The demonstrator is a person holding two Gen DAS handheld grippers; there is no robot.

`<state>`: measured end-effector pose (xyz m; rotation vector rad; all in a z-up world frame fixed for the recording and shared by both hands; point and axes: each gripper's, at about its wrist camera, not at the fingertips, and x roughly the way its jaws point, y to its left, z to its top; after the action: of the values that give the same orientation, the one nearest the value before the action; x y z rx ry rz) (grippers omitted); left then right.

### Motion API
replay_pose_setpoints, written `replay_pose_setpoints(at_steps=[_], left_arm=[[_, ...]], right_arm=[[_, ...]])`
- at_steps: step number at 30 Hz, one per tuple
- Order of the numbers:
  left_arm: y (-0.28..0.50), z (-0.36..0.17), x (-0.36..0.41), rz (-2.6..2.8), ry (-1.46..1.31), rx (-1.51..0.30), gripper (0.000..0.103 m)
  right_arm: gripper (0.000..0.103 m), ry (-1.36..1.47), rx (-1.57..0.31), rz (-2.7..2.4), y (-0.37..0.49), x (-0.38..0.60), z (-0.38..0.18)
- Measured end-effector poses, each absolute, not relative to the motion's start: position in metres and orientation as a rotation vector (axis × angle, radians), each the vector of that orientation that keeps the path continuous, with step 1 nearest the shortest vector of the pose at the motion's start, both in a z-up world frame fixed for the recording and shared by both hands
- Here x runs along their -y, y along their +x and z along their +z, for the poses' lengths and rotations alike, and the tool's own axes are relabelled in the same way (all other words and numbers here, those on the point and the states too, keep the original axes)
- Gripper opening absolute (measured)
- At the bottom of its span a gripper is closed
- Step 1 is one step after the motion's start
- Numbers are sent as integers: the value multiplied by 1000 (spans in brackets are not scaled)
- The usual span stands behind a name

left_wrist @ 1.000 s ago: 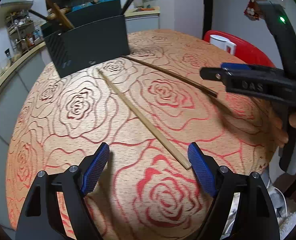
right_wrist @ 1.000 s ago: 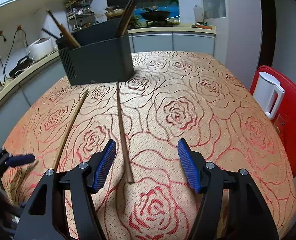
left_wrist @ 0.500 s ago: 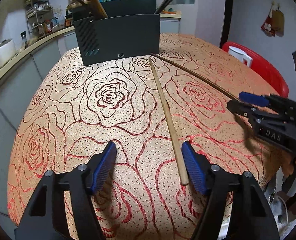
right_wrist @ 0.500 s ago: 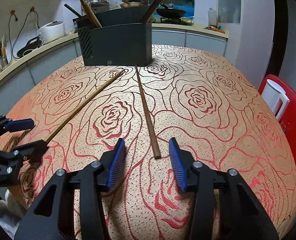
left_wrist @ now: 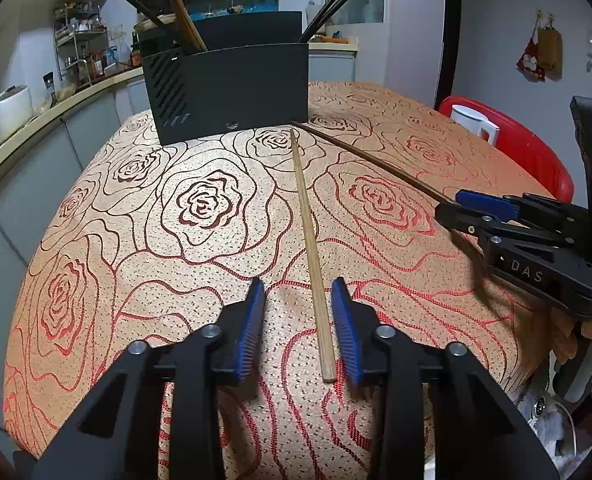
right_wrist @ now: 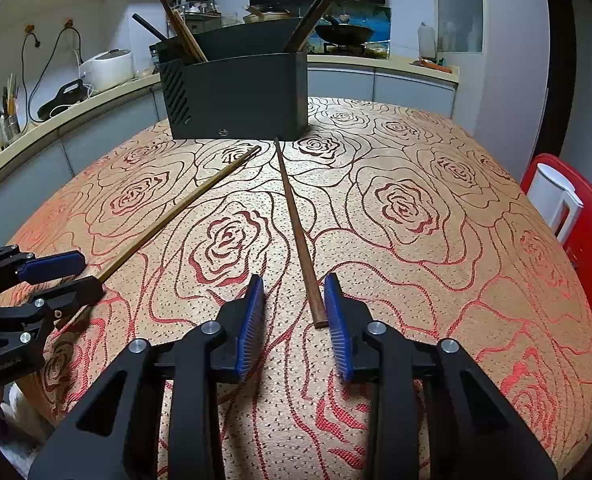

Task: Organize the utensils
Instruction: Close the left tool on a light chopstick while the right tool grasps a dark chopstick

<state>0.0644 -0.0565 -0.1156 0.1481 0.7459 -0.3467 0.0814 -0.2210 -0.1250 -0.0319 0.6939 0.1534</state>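
A light wooden chopstick (left_wrist: 309,248) lies on the rose-patterned tablecloth (left_wrist: 200,208), its near end between the fingers of my left gripper (left_wrist: 297,292), close to the right pad. A dark brown chopstick (right_wrist: 296,224) lies likewise between the fingers of my right gripper (right_wrist: 294,288), close to the right pad. Both pairs of jaws are closing, and a gap still shows on the left side of each stick. A black utensil holder (right_wrist: 240,96) with several chopsticks stands at the far side. Each gripper shows in the other's view: the right gripper (left_wrist: 467,208), the left gripper (right_wrist: 68,276).
A red seat (right_wrist: 591,248) with a white kettle (right_wrist: 555,196) stands beyond the table's right edge. A kitchen counter (right_wrist: 76,116) with a rice cooker (right_wrist: 106,68) runs along the left and back. The table's near edge is just below both grippers.
Both grippers have narrowed their jaws around the near ends of their chopsticks. The left one has swung so that the light chopstick now lies between its fingers.
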Motion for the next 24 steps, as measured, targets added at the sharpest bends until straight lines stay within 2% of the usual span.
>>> replay_pose_setpoints(at_steps=[1, 4, 11, 18, 24], left_arm=[[64, -115, 56, -351, 145, -746, 18], [63, -116, 55, -350, 149, -743, 7], [67, -113, 47, -352, 135, -763, 6], [70, -92, 28, -316, 127, -726, 6], [68, -61, 12, -288, 139, -664, 6]], right_arm=[[27, -33, -694, 158, 81, 220, -125], [25, -32, -691, 158, 81, 220, -125], [10, -34, -695, 184, 81, 217, -124], [7, -4, -724, 211, 81, 217, -119], [7, 12, -649, 229, 71, 216, -89]])
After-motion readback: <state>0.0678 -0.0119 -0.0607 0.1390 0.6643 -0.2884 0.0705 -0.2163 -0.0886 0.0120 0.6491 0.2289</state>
